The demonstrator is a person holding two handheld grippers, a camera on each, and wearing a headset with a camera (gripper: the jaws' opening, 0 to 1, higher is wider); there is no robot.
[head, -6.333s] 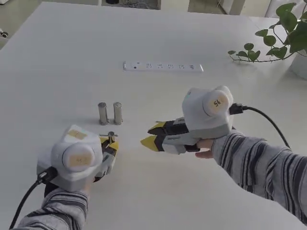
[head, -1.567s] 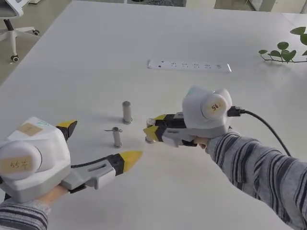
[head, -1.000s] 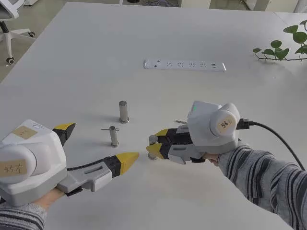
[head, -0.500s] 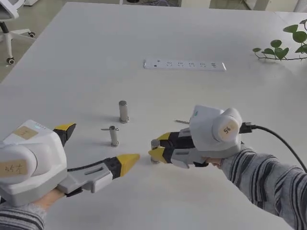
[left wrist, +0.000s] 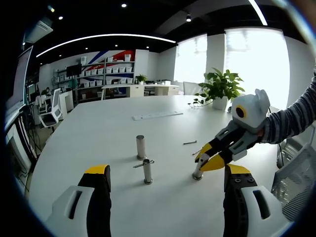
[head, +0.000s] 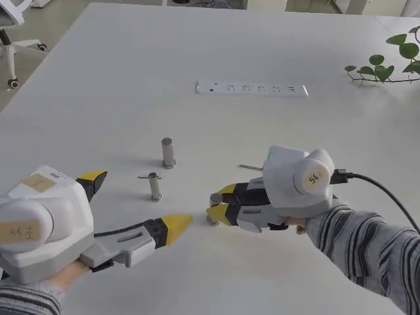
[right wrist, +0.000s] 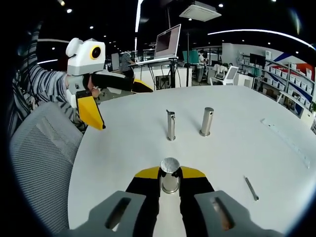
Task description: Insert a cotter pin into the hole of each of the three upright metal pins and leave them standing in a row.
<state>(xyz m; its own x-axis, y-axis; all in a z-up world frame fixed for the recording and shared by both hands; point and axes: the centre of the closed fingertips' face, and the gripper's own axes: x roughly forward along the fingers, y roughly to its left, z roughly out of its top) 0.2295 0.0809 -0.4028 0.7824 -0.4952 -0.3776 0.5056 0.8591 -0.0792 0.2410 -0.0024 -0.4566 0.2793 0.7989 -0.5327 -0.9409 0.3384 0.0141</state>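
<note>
While the white surface lies open all round with its edges far off, my right hand-held gripper pinches one metal pin upright, long axis vertical, right of the cottered pin and the bare pin, and my left hand-held gripper hangs spread, apart from them.

Bright even daylight, soft short shadows; gripper views fisheye-warped, window blown out.

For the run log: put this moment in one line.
right hand-held gripper: shut on held pin | left hand-held gripper: open, empty | second pin: cottered | third pin: bare | spare cotter pin: lying loose
</note>
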